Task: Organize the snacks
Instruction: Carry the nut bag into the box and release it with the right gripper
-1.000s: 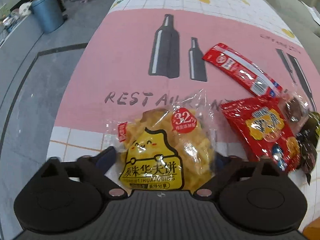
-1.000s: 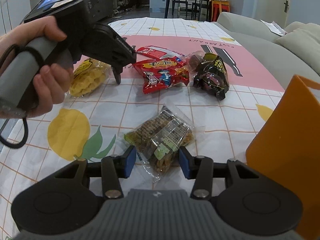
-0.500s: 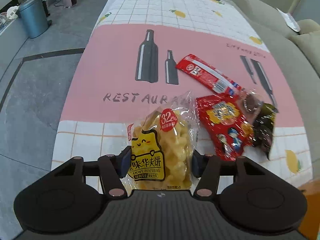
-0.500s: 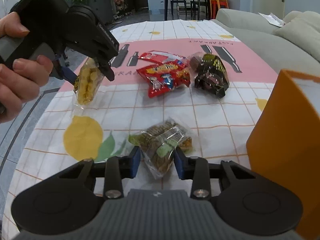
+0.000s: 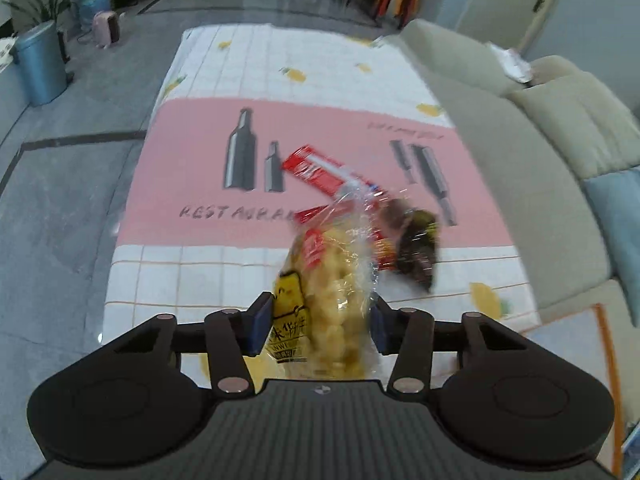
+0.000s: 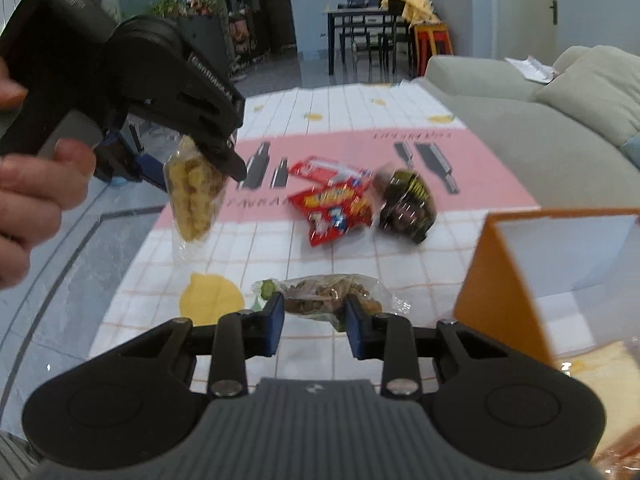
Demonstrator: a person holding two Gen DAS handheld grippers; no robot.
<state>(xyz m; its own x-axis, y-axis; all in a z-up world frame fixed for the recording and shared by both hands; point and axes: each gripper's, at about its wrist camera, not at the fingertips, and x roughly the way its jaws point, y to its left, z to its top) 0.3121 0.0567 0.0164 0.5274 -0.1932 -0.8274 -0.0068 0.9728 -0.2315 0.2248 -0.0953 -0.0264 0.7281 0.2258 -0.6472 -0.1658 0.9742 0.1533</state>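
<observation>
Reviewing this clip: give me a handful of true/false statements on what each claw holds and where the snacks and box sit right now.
1. The left claw grips the yellow puffed-snack bag clear of the table. True; the right wrist view shows the bag hanging above the tablecloth.
2. The right claw is empty. False; it is closed on the clear bag of brown snacks.
3. The red snack bag lies on the tablecloth beside the dark wrapped snack. True.
4. The orange box stands left of the right claw. False; it stands to its right.
5. The long red packet is inside the orange box. False; it lies on the tablecloth's pink area.
</observation>
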